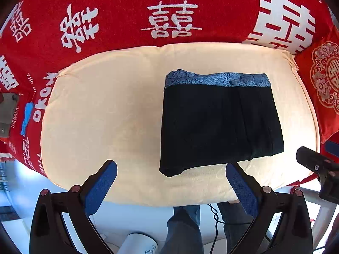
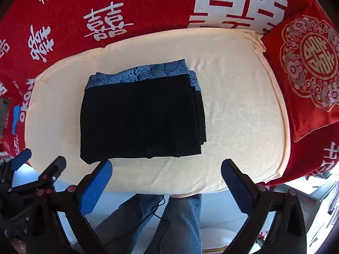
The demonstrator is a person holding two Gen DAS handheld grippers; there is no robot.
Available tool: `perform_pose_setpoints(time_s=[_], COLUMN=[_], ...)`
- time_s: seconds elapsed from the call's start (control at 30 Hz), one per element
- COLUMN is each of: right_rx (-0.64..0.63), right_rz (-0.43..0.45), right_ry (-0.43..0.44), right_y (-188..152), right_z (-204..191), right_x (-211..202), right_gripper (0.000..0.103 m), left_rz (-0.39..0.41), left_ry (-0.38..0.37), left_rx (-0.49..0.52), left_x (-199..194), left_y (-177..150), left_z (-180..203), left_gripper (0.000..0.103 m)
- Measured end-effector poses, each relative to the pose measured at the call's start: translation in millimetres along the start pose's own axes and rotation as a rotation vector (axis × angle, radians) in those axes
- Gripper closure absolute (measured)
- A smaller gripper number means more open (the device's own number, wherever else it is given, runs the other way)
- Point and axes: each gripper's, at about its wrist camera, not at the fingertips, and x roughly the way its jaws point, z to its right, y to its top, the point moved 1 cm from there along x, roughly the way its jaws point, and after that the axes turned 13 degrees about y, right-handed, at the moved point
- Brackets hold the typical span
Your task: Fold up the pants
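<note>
Just beyond each hand-held gripper point(image 1: 171, 174) point(image 2: 166, 172), folded pants point(image 1: 218, 124) point(image 2: 142, 116).

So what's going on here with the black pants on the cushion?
A person is folding pants with a pair of tongs in each hand. The pants lie folded into a compact stack on the cream cushion, blue patterned waistband at the far edge. Both the left tongs and right tongs are open and empty, held at the cushion's near edge. The fold looks done.

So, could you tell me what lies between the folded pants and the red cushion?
Only bare cream pad separates the folded pants from the red cushion, shown in the right wrist view.
</note>
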Motion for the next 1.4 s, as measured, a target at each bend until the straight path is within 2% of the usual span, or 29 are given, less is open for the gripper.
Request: perform_pose_setpoints(time_s=[1.4], right_rx=[-0.020], right_rz=[-0.010], right_ry=[-0.012], right_y=[-1.6], right_z=[-16.4], right_x=[-6.2], right_gripper=[0.001], left_rz=[0.000], left_ry=[0.008], left_rx=[-0.003], left_x=[-11.9], left_y=[2.5], left_z=[-2.0], left_gripper=[0.000])
